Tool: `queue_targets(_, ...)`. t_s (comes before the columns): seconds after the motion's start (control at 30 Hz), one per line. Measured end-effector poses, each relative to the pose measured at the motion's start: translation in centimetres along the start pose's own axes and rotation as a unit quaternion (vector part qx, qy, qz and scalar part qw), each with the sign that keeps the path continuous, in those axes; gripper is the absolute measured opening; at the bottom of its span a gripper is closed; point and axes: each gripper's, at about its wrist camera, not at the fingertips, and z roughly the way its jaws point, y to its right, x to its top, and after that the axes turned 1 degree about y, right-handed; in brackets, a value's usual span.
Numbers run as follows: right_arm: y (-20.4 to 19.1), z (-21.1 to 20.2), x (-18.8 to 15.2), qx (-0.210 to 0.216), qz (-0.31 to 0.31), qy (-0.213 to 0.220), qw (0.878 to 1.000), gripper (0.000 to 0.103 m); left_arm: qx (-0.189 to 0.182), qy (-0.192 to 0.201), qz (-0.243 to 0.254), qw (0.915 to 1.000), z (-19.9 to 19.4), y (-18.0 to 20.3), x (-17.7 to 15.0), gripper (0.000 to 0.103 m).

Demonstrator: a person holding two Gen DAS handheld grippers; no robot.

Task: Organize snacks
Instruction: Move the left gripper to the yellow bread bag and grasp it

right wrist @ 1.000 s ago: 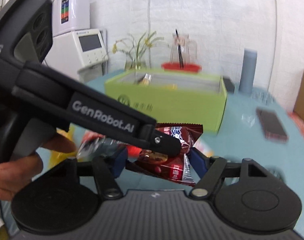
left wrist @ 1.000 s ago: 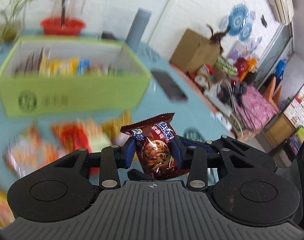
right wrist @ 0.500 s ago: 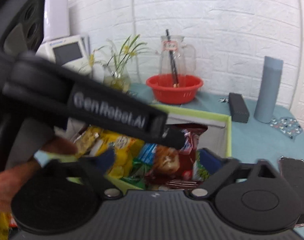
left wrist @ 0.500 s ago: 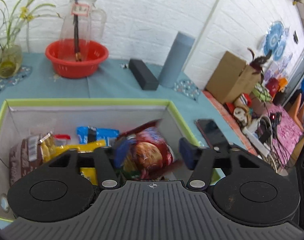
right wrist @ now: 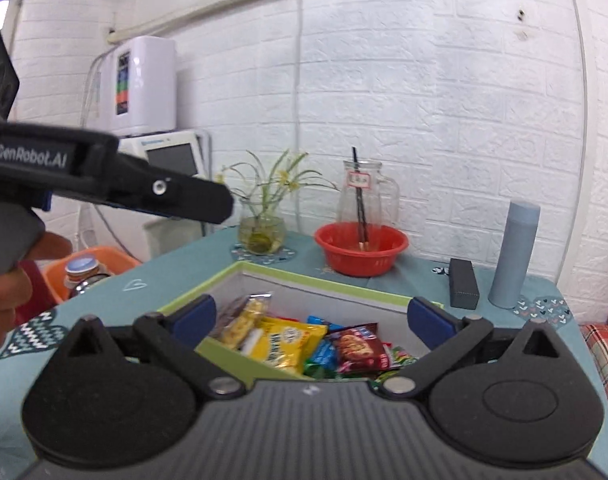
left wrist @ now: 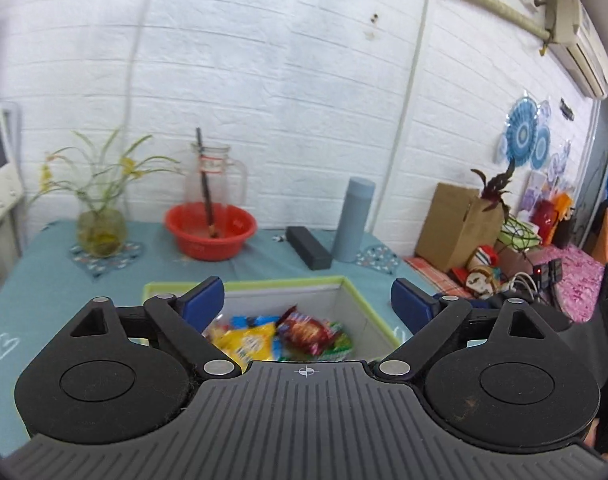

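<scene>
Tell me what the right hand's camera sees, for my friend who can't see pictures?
The right gripper hangs open and empty above a green box full of snack packets, a yellow bag and a brown cookie packet on top. Behind stands a red bowl.

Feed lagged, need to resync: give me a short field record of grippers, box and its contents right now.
left gripper: open, empty, above box
right gripper: open, empty, above box
green box: on teal table, top open
brown cookie packet: lying inside box
yellow packet: inside, beside brown packet
red basin: behind box
</scene>
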Motion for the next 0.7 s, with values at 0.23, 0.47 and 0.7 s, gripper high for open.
queue_targets(0.23, -6.9, -2.7, -5.8, 0.083, 0.043, -0.043, 0.995, 0.103, 0.075, -0.050, -0.028, 0.9955, -6.4, -4.4, -8.5, 0.083)
queue_targets(0.47, -15.8, 0.4, -10.1, 0.193, 0.008, -0.112, 0.975, 0.102, 0.095, -0.120, -0.138, 0.9785, -9.0, -9.5, -15.6, 0.081)
queue_targets(0.7, -19.5, 4.9, -11.0, 0.181, -0.042, -0.174, 0.967, 0.102, 0.038, -0.157, -0.165, 0.9730, -7.5, -11.1, -16.7, 0.081)
